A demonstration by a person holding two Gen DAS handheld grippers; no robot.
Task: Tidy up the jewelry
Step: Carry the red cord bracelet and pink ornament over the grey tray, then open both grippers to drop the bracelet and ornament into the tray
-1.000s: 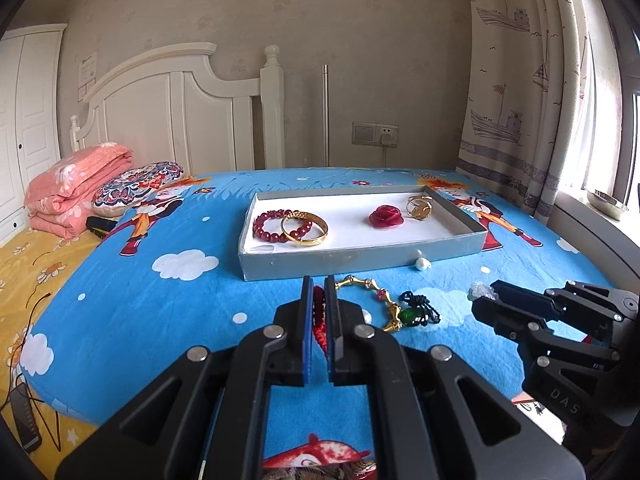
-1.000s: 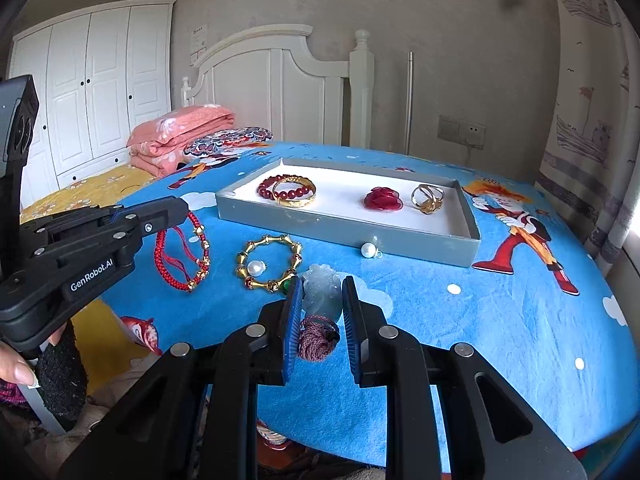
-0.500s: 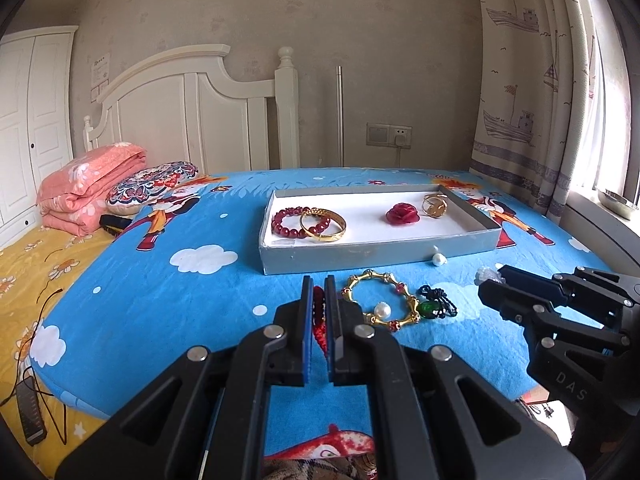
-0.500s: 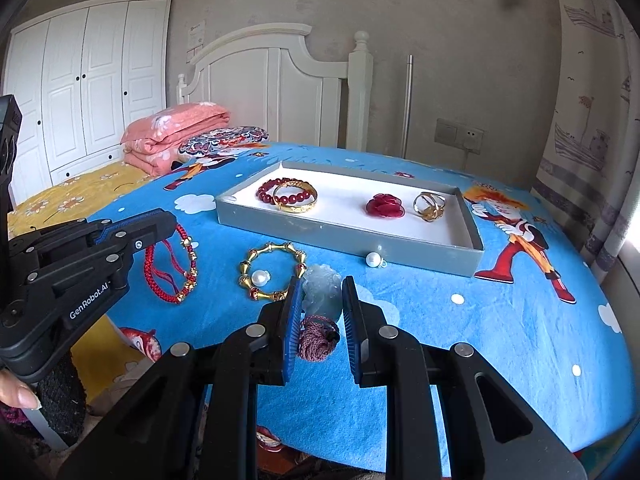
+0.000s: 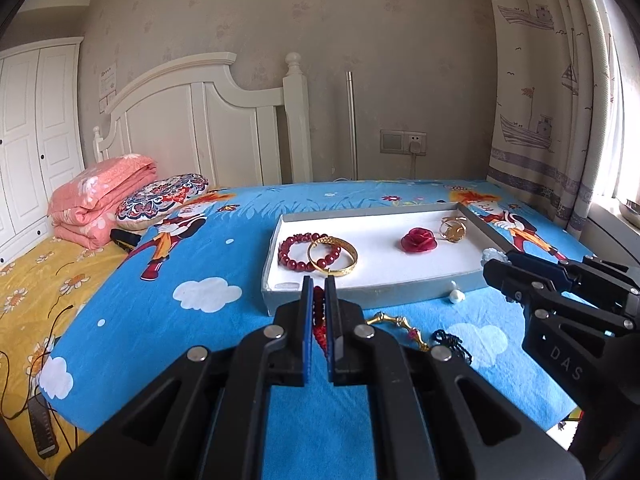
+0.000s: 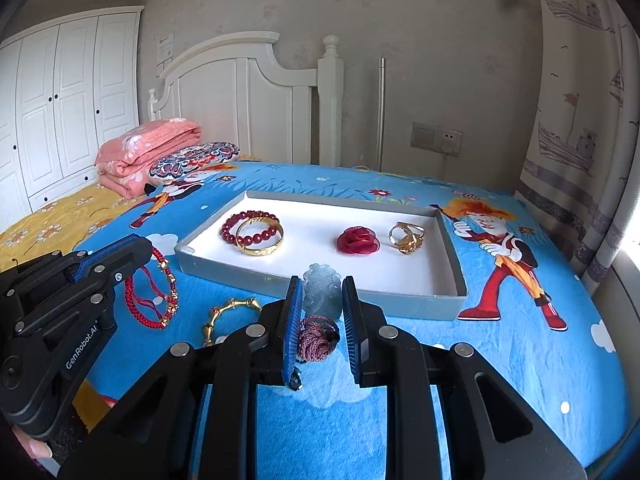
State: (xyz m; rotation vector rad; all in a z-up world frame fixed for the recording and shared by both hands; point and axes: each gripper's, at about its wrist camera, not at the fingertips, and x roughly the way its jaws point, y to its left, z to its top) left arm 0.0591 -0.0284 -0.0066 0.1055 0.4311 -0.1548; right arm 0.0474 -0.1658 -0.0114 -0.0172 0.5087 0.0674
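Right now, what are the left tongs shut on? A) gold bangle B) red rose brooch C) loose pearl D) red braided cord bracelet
D: the left tongs pinch the red braided cord bracelet, which hangs from them in the right wrist view; the gold bangle lies in the tray.

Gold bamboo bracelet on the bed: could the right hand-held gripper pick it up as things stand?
Probably not: the right hand-held gripper already holds the jade pendant; the bracelet itself lies uncovered.
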